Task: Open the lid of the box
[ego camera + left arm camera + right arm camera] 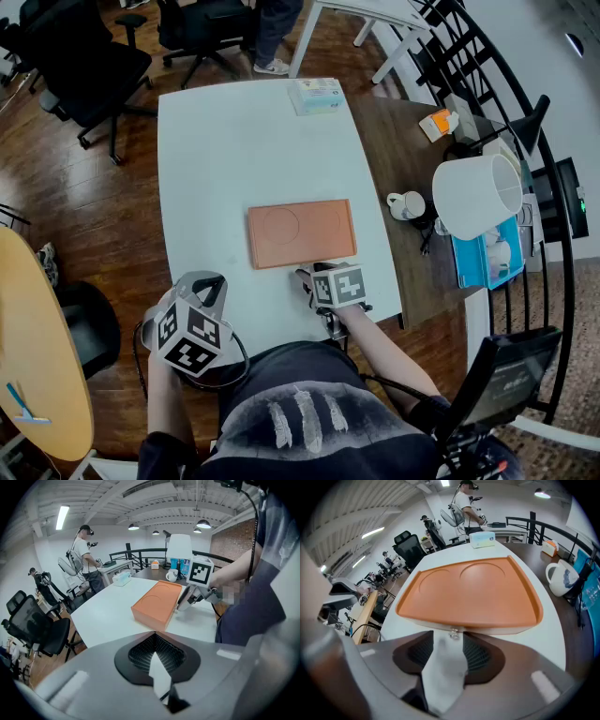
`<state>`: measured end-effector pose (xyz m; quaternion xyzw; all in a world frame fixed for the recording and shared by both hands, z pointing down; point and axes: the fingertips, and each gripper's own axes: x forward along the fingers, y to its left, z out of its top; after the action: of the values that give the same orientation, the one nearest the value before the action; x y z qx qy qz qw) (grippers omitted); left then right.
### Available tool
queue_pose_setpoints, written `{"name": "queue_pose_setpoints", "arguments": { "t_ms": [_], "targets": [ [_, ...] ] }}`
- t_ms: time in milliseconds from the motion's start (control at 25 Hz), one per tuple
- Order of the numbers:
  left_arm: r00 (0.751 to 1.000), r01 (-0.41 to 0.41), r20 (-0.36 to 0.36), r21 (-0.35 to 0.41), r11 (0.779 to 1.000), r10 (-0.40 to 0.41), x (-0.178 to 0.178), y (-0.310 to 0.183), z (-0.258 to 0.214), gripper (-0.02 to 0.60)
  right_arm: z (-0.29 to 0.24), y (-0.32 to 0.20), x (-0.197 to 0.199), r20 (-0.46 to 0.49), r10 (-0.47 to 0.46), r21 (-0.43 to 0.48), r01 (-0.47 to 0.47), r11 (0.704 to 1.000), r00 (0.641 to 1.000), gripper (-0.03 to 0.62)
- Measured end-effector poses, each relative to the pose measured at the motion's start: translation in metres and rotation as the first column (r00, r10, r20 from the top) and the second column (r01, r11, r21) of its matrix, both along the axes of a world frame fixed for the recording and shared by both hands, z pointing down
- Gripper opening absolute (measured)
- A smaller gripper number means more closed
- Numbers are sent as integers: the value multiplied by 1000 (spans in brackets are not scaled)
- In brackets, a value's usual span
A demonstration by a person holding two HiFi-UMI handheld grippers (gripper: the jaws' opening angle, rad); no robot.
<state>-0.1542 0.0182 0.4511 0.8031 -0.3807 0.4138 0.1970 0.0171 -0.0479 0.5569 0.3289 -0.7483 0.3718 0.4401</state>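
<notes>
The flat orange rectangular box point(302, 233) lies closed on the white table point(234, 141), its long axis running left to right across the person. The right gripper point(307, 279) sits at the box's near long edge, jaws spread wide and gripping nothing, with the box's small metal clasp point(453, 633) just ahead of them. The left gripper point(210, 284), clenched on nothing, hangs well back from the box's near left corner (so the right is likely the one to lift).
</notes>
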Motion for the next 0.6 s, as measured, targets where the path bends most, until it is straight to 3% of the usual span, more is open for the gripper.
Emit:
{"name": "queue_pose_setpoints", "arguments": {
  "t_ms": [240,480,600],
  "targets": [
    [999,-30,-21,-16,999,30,-3,4,5,17,23,-4,-2,-110,18,-21,-21,1000,994,194],
    [999,-30,-40,-45,999,29,-5,10,17,17,32,-2,-5,-169,19,-32,-25,999,986,86],
    [998,-39,-54,-47,998,37,-2,10,20,17,32,-2,-6,-180,7,-30,-13,999,984,85]
  ]
}}
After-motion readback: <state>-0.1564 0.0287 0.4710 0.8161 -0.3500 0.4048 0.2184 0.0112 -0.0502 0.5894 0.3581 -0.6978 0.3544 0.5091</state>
